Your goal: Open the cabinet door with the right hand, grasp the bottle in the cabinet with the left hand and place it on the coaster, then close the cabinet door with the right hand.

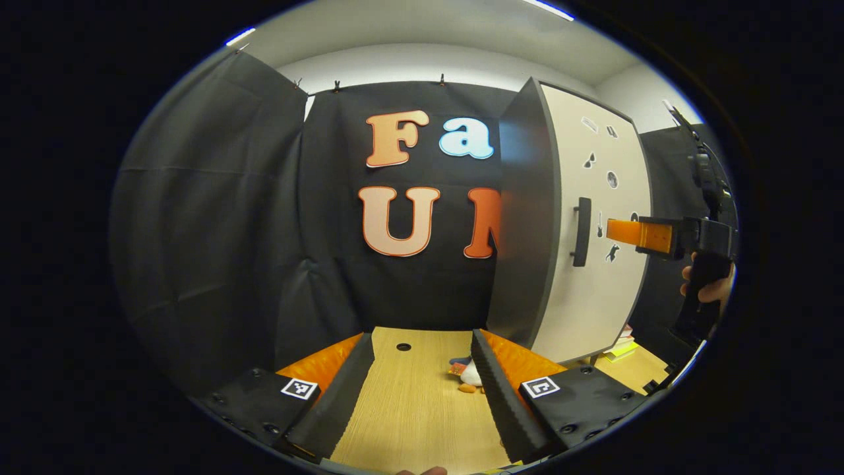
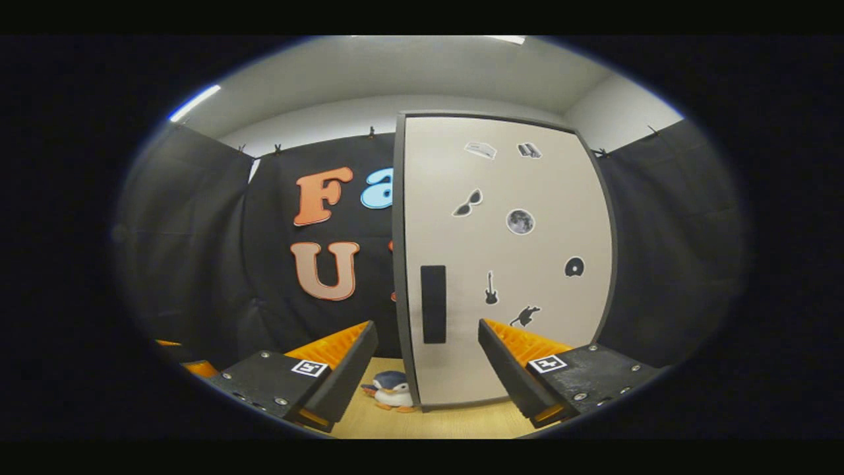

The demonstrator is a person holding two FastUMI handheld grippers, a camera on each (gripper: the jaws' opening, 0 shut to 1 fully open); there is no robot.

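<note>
One cabinet (image 2: 508, 264); one handle (image 2: 433, 303); one penguin toy (image 2: 390, 389)

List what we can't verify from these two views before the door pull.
- Bottle and cabinet interior: behind the shut cabinet door, both views.
- Coaster: no sign of it on the table as far as it shows.
- Penguin toy: partly behind the left gripper finger in the left gripper view.
- Right gripper: open, apart from the handle; gap unclear.

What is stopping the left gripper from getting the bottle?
The cabinet door is shut, so it blocks the way. Its handle faces the open right gripper. The left gripper hangs open over the table.
</note>
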